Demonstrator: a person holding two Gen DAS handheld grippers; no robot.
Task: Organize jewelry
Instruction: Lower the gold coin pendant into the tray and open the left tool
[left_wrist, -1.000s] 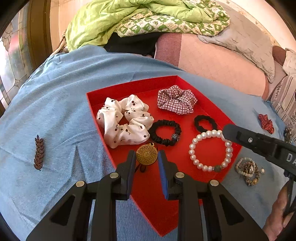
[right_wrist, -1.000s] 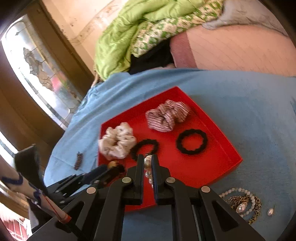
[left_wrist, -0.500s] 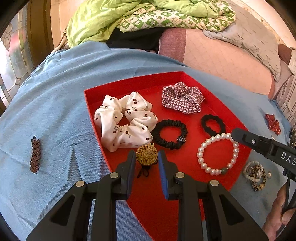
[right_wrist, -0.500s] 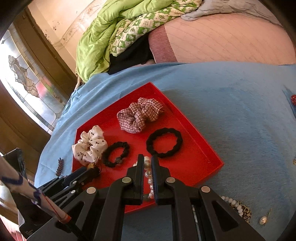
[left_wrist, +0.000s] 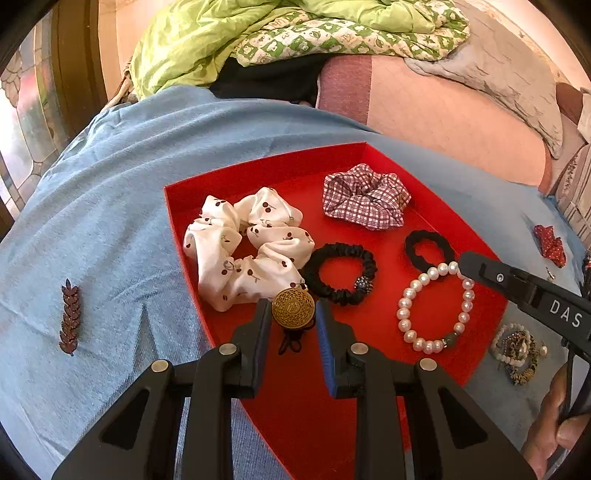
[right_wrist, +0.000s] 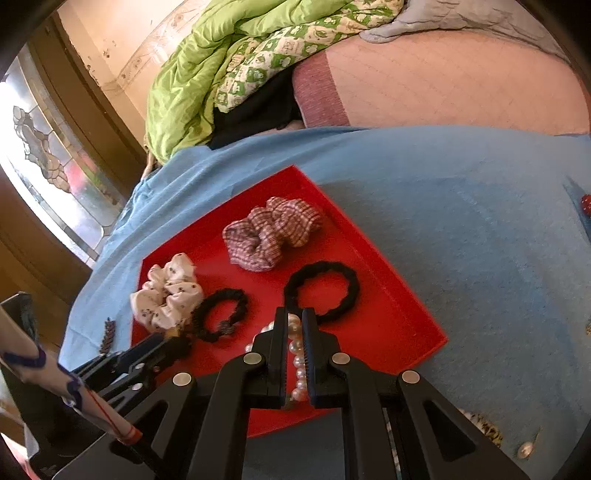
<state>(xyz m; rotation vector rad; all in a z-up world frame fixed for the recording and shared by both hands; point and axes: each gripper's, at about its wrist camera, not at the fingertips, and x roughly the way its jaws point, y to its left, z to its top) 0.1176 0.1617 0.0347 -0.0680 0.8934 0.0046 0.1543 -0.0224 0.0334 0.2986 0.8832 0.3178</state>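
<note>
- Left gripper (left_wrist: 293, 317): blue-padded fingers clamped on a round brass filigree pendant (left_wrist: 293, 307); its black cord (left_wrist: 291, 341) dangles onto the tray floor near the tray's near-left edge.
- Right gripper (right_wrist: 294, 325): ribbed black fingers nearly together over the pearl bracelet (left_wrist: 434, 306); beads show in the gap, but I cannot tell whether it grips them.
- Tray (left_wrist: 258, 166): red, shallow, square, matte, lying on blue woven cloth (left_wrist: 110, 184).
- In the tray: white satin scrunchie (left_wrist: 247, 247) with cherry print by the left edge; plaid scrunchie (left_wrist: 365, 201) near the far corner; black ruched band (left_wrist: 340, 273) with a beaded knot at centre; plain black band (left_wrist: 428, 247) by the right edge, touching the pearls.
- On the cloth: brown leaf-shaped clip (left_wrist: 70, 319) left of the tray; tangled bead pile (left_wrist: 517, 350) and red fabric piece (left_wrist: 550, 243) to the right.
</note>
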